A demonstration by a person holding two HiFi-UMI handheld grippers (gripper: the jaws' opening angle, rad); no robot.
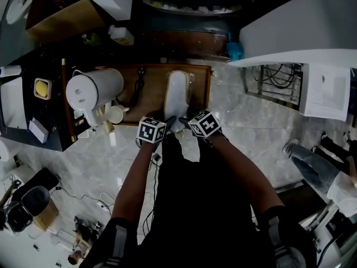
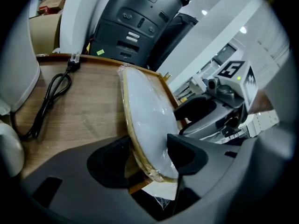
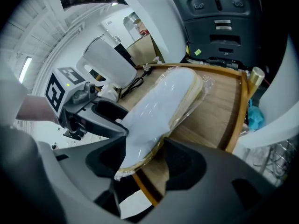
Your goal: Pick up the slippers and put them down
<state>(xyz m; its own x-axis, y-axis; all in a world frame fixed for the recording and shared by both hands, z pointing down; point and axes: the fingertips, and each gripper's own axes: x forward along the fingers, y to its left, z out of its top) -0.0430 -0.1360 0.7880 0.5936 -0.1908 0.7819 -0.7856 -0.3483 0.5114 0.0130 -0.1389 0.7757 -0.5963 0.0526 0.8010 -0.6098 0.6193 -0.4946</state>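
A pair of white slippers (image 1: 177,96) with tan soles, wrapped in clear plastic, lies lengthwise on a wooden tray (image 1: 202,88). Their near end sticks out over the tray's front edge. My left gripper (image 1: 167,125) and right gripper (image 1: 187,124) meet at that near end. In the left gripper view the slippers (image 2: 147,115) stand on edge between the jaws, and the left gripper (image 2: 149,158) is shut on them. In the right gripper view the right gripper (image 3: 142,160) is shut on the same heel end of the slippers (image 3: 163,104). The other gripper shows close beside in each gripper view.
A white kettle (image 1: 92,91) stands at the tray's left, with a black cable (image 1: 138,87) lying beside it and white cups (image 1: 115,114) at the front left. A dark machine (image 2: 135,22) rises behind the tray. Marble floor (image 1: 245,133) lies below.
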